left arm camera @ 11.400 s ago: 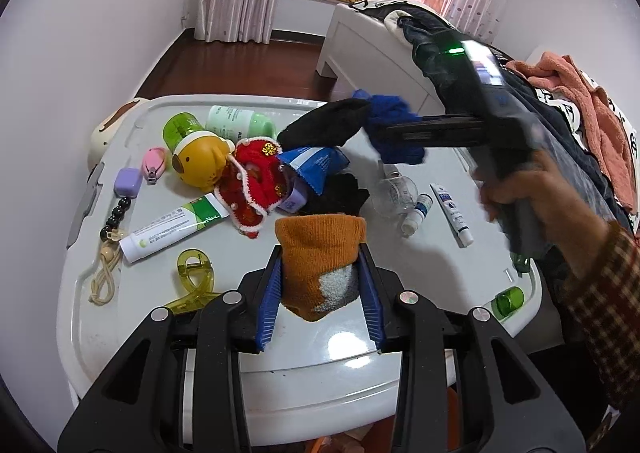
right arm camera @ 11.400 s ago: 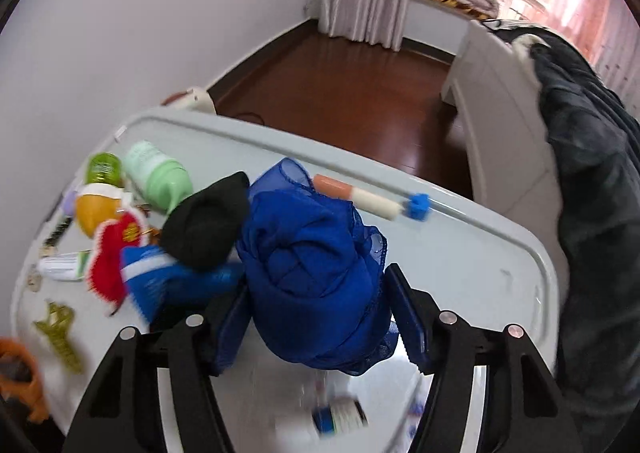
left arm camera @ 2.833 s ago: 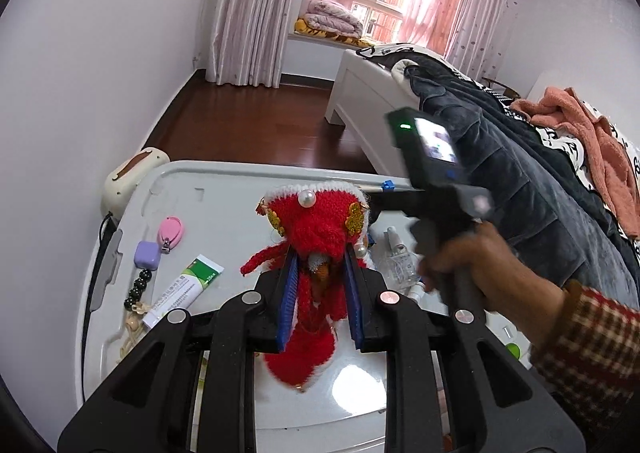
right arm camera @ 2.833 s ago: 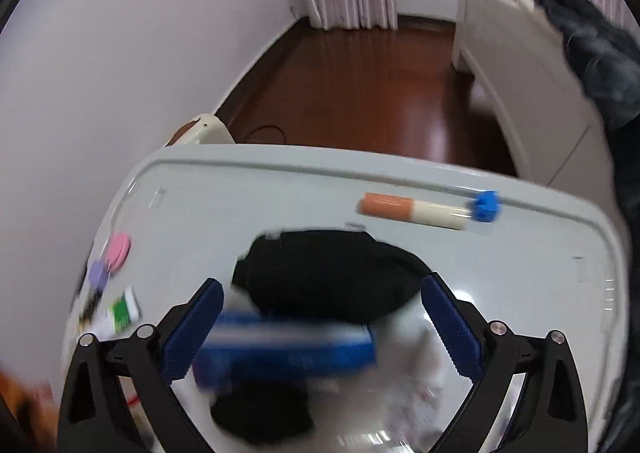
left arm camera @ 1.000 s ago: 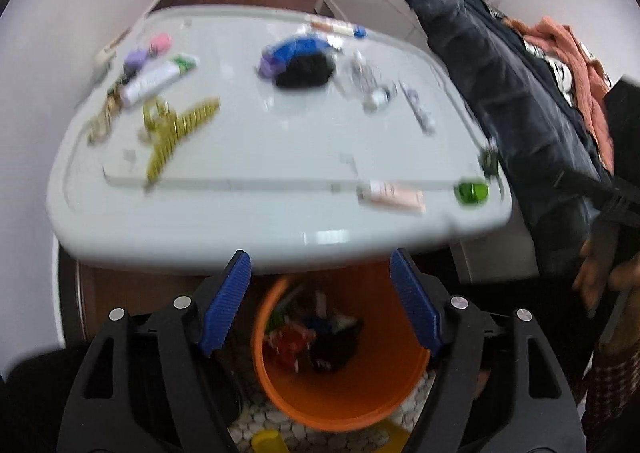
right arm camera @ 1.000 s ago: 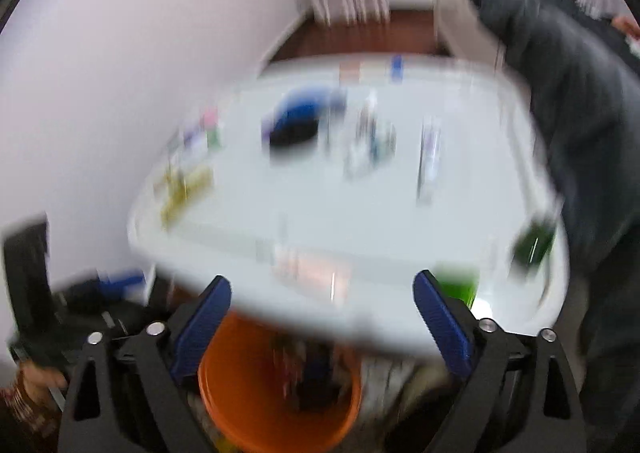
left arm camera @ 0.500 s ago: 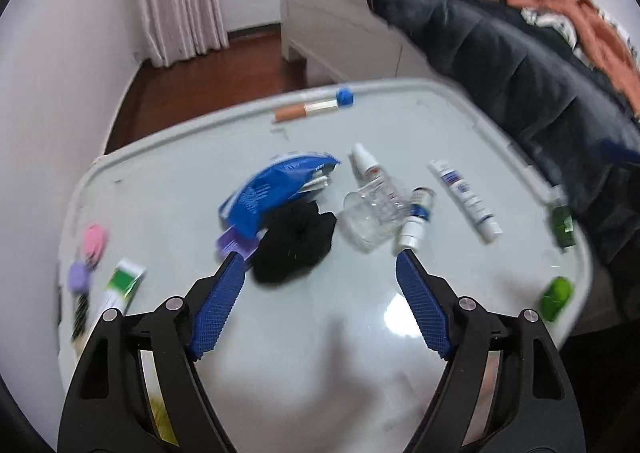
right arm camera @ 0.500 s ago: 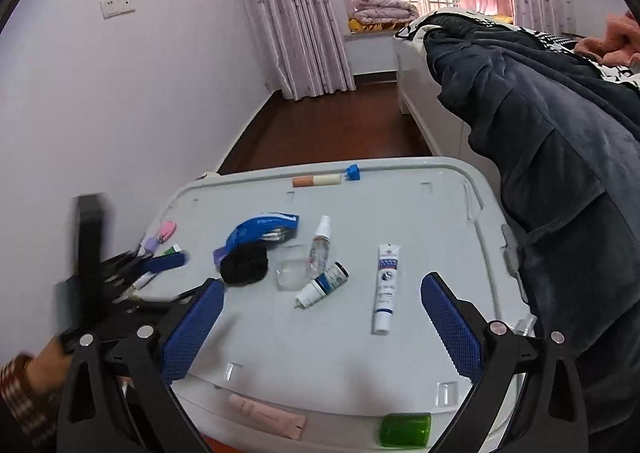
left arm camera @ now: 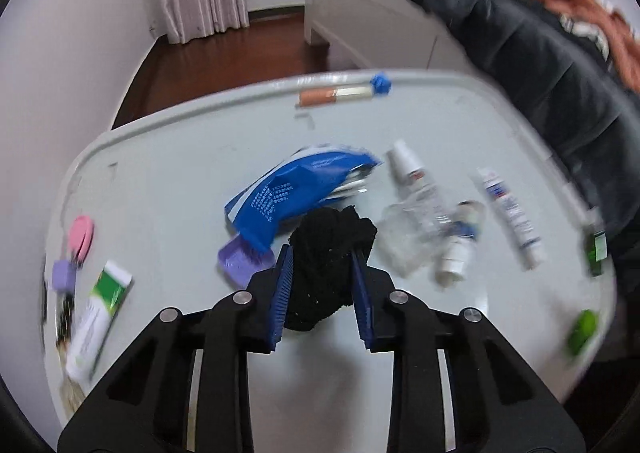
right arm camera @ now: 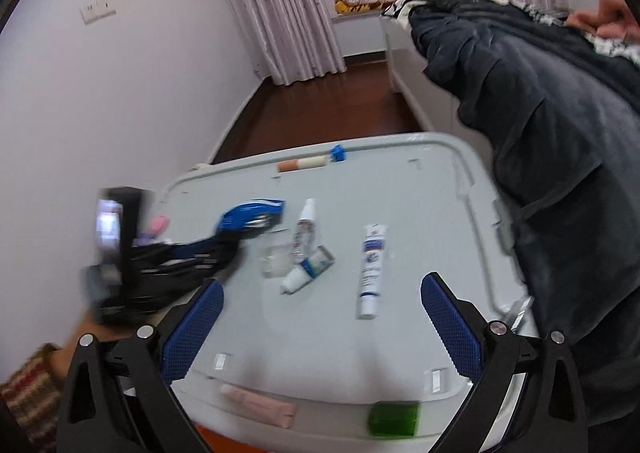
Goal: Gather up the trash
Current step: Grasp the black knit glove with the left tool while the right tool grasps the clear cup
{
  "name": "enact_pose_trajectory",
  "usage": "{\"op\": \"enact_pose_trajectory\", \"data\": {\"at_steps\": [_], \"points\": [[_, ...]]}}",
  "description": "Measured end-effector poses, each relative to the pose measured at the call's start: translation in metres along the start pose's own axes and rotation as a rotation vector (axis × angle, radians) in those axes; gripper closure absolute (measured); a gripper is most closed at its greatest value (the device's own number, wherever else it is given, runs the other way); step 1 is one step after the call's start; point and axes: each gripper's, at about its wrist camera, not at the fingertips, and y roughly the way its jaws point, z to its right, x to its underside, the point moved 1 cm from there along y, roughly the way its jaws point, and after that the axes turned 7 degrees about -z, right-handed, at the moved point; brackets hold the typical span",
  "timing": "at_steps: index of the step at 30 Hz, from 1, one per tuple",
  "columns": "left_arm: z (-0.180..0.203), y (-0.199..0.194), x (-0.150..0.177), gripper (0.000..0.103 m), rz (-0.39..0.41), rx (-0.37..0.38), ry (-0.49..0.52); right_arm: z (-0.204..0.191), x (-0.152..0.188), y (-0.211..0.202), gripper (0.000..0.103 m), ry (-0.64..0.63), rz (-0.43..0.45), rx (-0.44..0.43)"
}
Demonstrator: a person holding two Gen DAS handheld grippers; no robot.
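Observation:
In the left wrist view my left gripper (left arm camera: 321, 255) is closing its jaws on a black knit cloth (left arm camera: 332, 233), and the blue pads (left arm camera: 285, 273) press into both sides of it. The cloth rests on the white table (left arm camera: 160, 181), right beside a crumpled blue packet (left arm camera: 296, 189). From the right wrist view my left gripper (right arm camera: 216, 249) appears blurred at the table's left side, with the blue packet (right arm camera: 252, 215) just beyond it. My right gripper (right arm camera: 320, 285) hangs open over the table's near edge with nothing between its fingers.
Two small bottles (left arm camera: 412, 173), a clear glass (left arm camera: 404, 241), a white tube (left arm camera: 510, 213) and a blue-capped marker (left arm camera: 340, 95) lie to the right and behind. A purple box (left arm camera: 240, 261) and a green-white tube (left arm camera: 100, 309) lie left. Dark clothes (left arm camera: 540, 65) pile at the right.
My left gripper swung from above the orange bin up over the table and down to the black cloth, then narrowed its jaws onto it. The right gripper stayed open.

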Motion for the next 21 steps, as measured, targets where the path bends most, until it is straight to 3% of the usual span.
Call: {"op": "enact_pose_trajectory", "data": {"at_steps": [4,6,8,12,16,21], "points": [[0.012,-0.046,0.033,0.075,0.067,0.069,-0.018,-0.01,-0.004,0.021,0.006,-0.081,-0.005,0.117],[0.02,-0.063,0.051,0.074,0.096,0.11,-0.019,-0.02,-0.008,0.041,0.006,-0.116,-0.034,0.112],[0.026,-0.067,0.06,0.074,0.107,0.138,-0.006,-0.032,-0.011,0.066,0.006,-0.154,-0.073,0.097],[0.033,-0.064,0.066,0.074,0.113,0.146,0.019,-0.056,-0.018,0.116,0.006,-0.252,-0.116,0.148],[0.012,-0.067,0.07,0.074,0.102,0.168,-0.042,-0.069,-0.022,0.147,0.027,-0.314,-0.146,0.162],[-0.004,-0.077,0.072,0.073,0.119,0.165,-0.068,-0.083,-0.025,0.167,0.031,-0.366,-0.162,0.157]]}}
